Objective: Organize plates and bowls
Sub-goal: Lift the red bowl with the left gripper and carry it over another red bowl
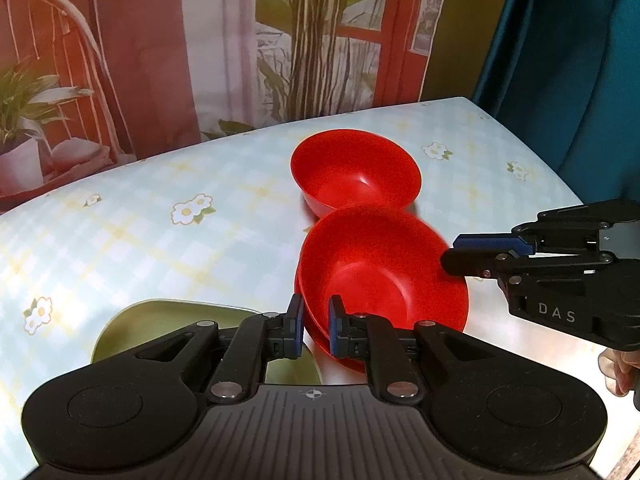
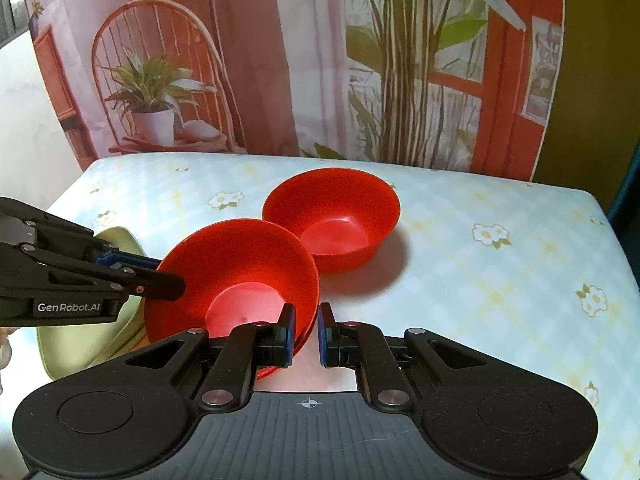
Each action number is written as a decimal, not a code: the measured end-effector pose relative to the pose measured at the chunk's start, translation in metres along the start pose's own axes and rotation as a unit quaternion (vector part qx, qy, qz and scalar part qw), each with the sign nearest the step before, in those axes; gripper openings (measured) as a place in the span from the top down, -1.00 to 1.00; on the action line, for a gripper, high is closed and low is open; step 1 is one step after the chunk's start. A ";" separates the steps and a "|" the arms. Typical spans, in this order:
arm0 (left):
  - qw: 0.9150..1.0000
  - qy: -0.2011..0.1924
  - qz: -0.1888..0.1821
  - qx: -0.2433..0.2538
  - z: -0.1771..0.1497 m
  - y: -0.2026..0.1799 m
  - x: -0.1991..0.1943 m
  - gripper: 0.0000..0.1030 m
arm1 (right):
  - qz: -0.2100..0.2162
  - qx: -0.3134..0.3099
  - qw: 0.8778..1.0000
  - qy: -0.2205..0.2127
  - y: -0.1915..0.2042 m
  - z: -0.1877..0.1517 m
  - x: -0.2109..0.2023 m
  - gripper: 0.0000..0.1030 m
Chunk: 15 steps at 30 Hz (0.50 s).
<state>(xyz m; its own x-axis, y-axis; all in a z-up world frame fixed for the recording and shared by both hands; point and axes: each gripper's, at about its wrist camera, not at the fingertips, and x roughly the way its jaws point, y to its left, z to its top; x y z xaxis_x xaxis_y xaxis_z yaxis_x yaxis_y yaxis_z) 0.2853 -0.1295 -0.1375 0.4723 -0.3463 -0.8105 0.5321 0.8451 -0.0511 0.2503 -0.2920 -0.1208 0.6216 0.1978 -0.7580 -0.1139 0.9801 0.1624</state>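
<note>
A red bowl [image 1: 384,272] [image 2: 240,276] sits stacked on a red plate [image 1: 340,354] [image 2: 302,340] near the table's front. My left gripper [image 1: 314,330] has its jaws either side of this bowl's near rim, with a narrow gap; in the right wrist view [image 2: 160,276] its fingers meet at the bowl's left rim. My right gripper [image 2: 306,334] stands slightly open, its left finger by the stack's right edge, empty; in the left wrist view [image 1: 460,252] it sits at the bowl's right rim. A second red bowl [image 1: 356,172] [image 2: 332,216] stands behind. A green plate [image 1: 168,320] [image 2: 84,344] lies to the left.
The table has a pale checked cloth with daisies [image 1: 140,220] [image 2: 480,272]. A printed backdrop of a chair, plants and a red window hangs behind it. A teal curtain [image 1: 560,60] hangs at the right. The table's right edge is close to the far bowl.
</note>
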 end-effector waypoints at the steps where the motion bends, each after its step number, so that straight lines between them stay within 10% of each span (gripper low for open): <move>1: 1.000 0.000 -0.001 -0.002 0.000 0.001 0.000 0.73 | 0.000 0.000 1.000 0.000 0.000 0.000 0.000 0.79; 15: 1.000 -0.005 0.000 -0.013 0.001 0.006 -0.001 0.71 | -0.001 0.002 1.000 0.012 -0.002 -0.002 0.006 0.77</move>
<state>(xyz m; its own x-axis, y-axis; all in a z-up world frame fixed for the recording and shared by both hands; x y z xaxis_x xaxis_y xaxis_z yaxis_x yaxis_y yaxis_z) 0.2882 -0.1245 -0.1364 0.4785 -0.3508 -0.8050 0.5136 0.8554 -0.0674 0.2527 -0.2927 -0.1264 0.6032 0.1956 -0.7732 -0.1094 0.9806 0.1627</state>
